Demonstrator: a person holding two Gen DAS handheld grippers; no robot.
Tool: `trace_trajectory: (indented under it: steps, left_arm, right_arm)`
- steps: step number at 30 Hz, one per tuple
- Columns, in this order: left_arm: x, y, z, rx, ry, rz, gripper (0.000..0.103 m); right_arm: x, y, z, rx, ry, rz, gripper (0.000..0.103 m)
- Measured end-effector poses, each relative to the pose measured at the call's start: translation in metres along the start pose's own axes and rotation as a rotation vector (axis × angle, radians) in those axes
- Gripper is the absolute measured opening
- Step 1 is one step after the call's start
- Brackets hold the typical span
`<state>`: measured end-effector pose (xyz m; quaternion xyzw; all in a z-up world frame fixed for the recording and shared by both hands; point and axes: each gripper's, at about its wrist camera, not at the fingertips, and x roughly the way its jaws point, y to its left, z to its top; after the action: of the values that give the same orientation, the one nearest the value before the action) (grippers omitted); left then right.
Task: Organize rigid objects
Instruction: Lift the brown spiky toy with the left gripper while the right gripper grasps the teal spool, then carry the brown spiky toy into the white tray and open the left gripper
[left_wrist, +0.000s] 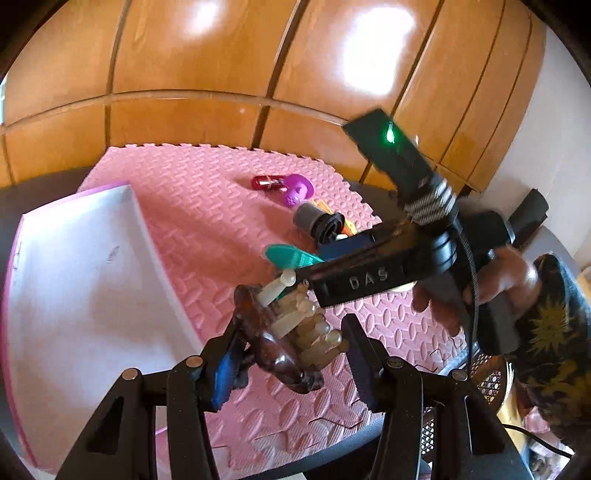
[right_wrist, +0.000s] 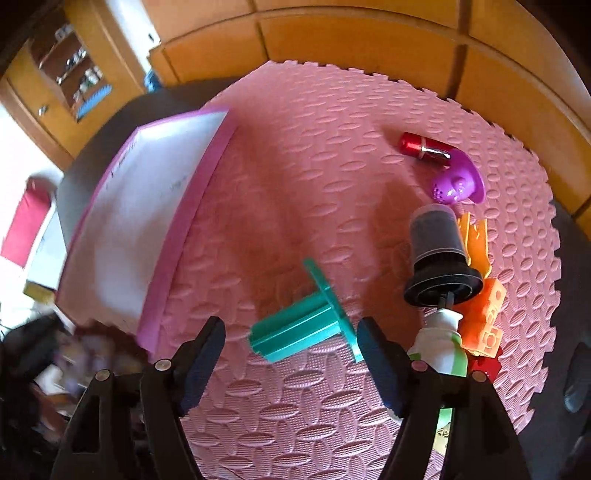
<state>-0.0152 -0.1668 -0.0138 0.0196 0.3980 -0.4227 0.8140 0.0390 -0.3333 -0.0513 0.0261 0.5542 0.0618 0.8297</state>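
the left gripper sat parted around a brown hairbrush, seemingly light and stiff; right gripper gaped before the teal plunger, best pinched midshaft

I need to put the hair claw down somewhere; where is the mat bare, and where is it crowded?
The pink foam mat lies bare in a wide strip between the white box with pink rim and the teal plastic piece, reaching back to the far edge. It is crowded on the right: red lipstick, purple toy, black capped jar, orange blocks.
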Motion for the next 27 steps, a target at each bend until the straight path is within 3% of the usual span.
trace_trajectory:
  steps: [6, 8, 11, 18, 27]
  left_arm:
    - [-0.022, 0.039, 0.004, -0.075, -0.034, 0.054, 0.053]
    - [-0.023, 0.059, 0.009, -0.1, -0.032, 0.098, 0.053]
    - [-0.022, 0.103, 0.019, -0.173, -0.023, 0.156, 0.053]
    - [-0.005, 0.184, 0.045, -0.251, -0.015, 0.293, 0.053]
    - [0.029, 0.23, 0.072, -0.264, 0.003, 0.403, 0.053]
  right_arm:
    - [0.013, -0.002, -0.002, -0.018, 0.017, -0.017, 0.079]
    - [0.017, 0.001, -0.005, -0.053, 0.011, -0.071, 0.065]
    - [0.017, 0.004, -0.007, -0.07, -0.03, -0.096, 0.065]
    - [0.017, 0.005, -0.007, -0.051, -0.056, -0.117, 0.065]
    - [0.019, 0.007, -0.007, -0.041, -0.036, -0.141, 0.065]
